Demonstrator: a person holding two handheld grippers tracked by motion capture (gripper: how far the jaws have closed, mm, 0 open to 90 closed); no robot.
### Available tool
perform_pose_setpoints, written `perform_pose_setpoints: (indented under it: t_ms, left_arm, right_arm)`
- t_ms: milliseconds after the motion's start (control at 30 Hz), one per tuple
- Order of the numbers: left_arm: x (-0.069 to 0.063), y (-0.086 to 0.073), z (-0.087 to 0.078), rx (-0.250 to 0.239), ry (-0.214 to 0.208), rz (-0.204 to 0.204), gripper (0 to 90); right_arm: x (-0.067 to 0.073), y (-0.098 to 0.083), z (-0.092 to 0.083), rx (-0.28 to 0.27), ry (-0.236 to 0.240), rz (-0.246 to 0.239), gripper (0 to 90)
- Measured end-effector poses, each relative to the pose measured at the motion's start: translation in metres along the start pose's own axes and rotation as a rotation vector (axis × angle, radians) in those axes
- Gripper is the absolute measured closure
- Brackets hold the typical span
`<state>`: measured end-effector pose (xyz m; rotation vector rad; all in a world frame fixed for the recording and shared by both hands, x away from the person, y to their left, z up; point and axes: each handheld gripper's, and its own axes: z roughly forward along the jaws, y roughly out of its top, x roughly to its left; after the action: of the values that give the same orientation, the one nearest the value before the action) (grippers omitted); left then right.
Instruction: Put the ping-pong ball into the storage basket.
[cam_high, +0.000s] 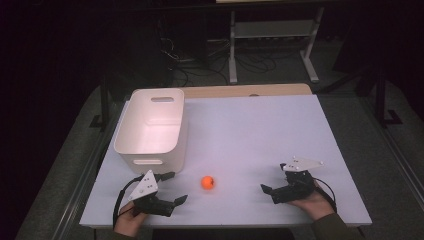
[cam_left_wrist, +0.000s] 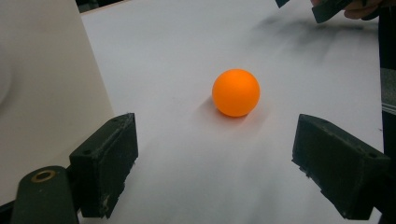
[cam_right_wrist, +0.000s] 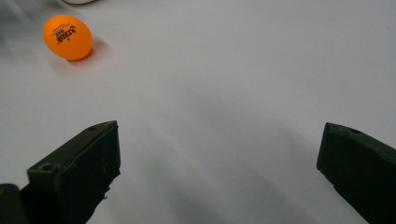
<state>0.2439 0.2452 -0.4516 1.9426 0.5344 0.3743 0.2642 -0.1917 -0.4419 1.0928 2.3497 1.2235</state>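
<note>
Left gripper (cam_high: 174, 187): jaws spread wide, nothing between them. Orange ball (cam_high: 208, 182) lies on the white table (cam_high: 260, 130) just ahead of them, untouched. Right gripper (cam_high: 274, 181): jaws released, empty, ball well apart. White bin (cam_high: 150, 127) stands beyond the left gripper.

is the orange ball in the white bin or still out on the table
Out. The orange ball sits on the white table, right of the white bin and apart from it, between the two open grippers, touched by neither.
</note>
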Motion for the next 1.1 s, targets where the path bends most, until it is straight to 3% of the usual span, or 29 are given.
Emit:
perform_pose_setpoints:
  t_ms: [1100]
  left_arm:
    - [0.000, 0.000, 0.001, 0.010, -0.002, 0.002, 14.1]
  right_arm:
    - [0.006, 0.010, 0.000, -0.003, 0.014, -0.024, 0.0]
